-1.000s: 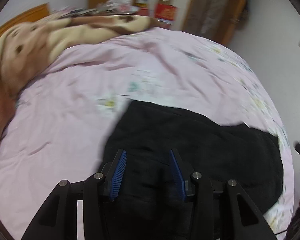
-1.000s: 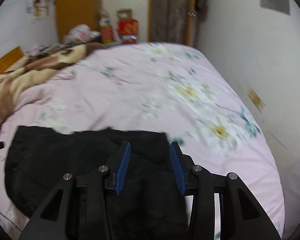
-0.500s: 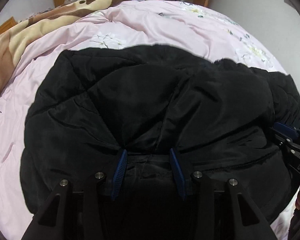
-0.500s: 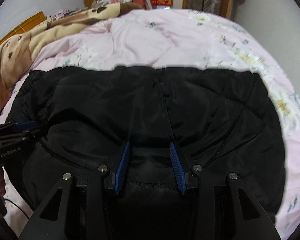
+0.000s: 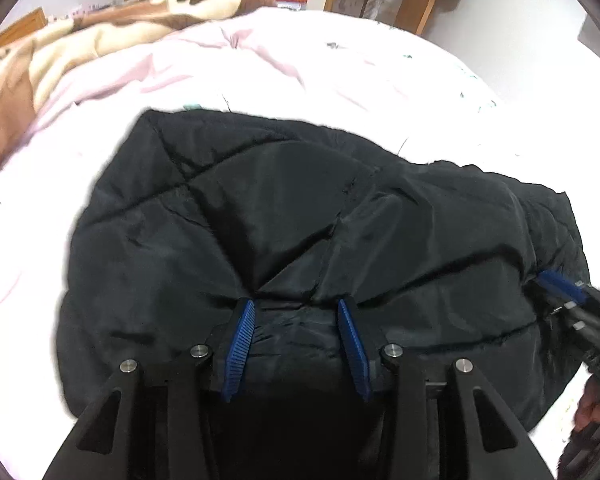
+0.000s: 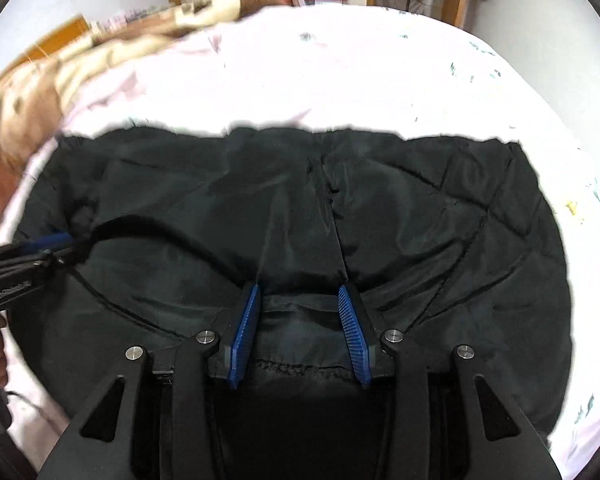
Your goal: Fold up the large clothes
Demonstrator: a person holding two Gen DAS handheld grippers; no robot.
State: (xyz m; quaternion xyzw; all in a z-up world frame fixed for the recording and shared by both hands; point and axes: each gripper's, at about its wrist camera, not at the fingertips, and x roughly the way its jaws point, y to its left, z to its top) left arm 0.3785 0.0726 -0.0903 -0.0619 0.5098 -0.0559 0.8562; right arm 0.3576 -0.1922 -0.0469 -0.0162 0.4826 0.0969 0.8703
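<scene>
A black quilted jacket (image 5: 300,216) is lying spread across the pink bedspread (image 5: 228,76), with its near edge bunched up toward both cameras. The left gripper (image 5: 296,308) is pinching a thick fold of that edge between its blue pads, and the right gripper (image 6: 302,294) is clamping another fold of the same edge (the fabric is puckering at each grip). A brown and cream blanket (image 5: 100,36) is sitting heaped at the far left of the bed.

1 black quilted jacket (image 5: 300,208), 2 grippers, 1 pink duvet (image 5: 260,68), 1 brown blanket (image 5: 100,36)
</scene>
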